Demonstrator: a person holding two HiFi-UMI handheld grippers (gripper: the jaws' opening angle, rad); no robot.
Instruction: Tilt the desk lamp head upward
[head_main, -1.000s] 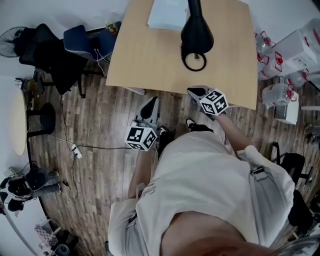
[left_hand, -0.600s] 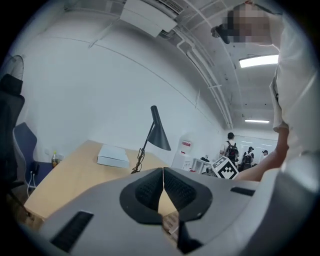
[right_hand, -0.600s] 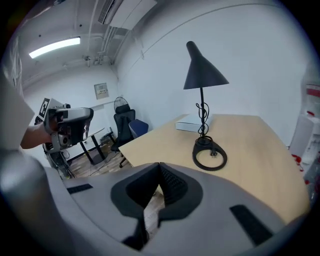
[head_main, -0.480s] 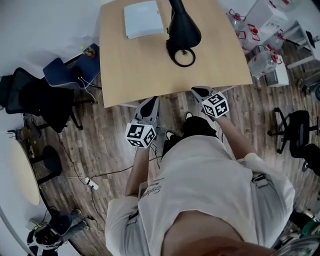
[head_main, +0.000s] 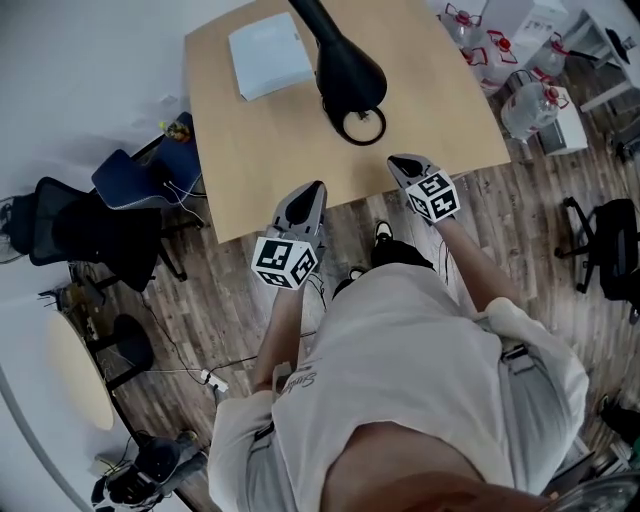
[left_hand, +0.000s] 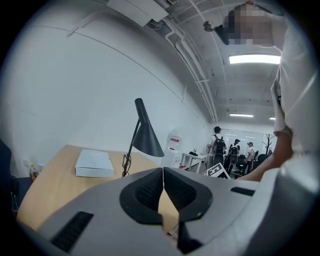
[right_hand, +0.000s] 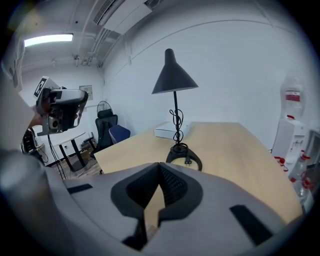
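A black metal desk lamp (right_hand: 175, 115) stands on the light wooden bench (head_main: 260, 150). Its ring-shaped base (head_main: 362, 125) rests flat on the top, toward the right half, and a flat white box (head_main: 270, 55) lies near it on the far left side. The thin stem (right_hand: 175, 122) rises upright from the base with a black cord wound loosely around it. The plug end of the cord lies inside the ring.

The cone-shaped lamp head (right_hand: 173, 75) sits at the top of the stem. Its long axis is close to vertical, with the narrow end up and the wide mouth facing down at the bench. From the left gripper view the head (left_hand: 145, 135) leans a little, its narrow end off to the upper left. From the head view it hangs over the base.

The left gripper (head_main: 316, 188) and right gripper (head_main: 400, 165) hover at the near edge of the bench, well apart from the lamp. Both grippers are clenched, with pads meeting and nothing between them.
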